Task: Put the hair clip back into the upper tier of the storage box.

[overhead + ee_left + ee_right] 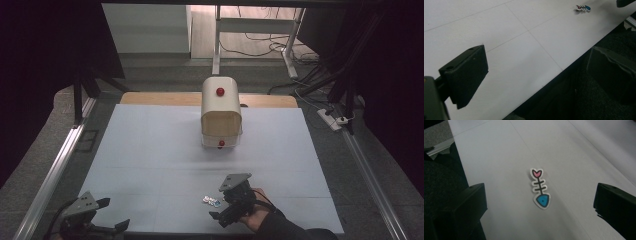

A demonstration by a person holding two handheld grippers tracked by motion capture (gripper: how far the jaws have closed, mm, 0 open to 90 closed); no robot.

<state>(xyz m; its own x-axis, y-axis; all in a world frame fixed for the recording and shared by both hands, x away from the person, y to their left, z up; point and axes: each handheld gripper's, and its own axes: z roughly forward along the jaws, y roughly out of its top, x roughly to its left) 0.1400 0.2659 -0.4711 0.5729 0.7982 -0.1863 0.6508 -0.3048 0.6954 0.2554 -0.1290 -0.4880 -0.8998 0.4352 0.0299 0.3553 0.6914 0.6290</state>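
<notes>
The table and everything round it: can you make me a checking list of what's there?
Surface: white sheet covers the table, faint seams.
Job's things: fishbone sticker, pink tail, blue head, lies flat; cream box with two red knobs stands at the far side.
Clutter: nothing seen.
Grippers: left gripper open at the near edge; right gripper open, jaws either side of the sticker, not touching.
Cables: wires on the floor beyond.
Surroundings: metal rails, power strip.
</notes>
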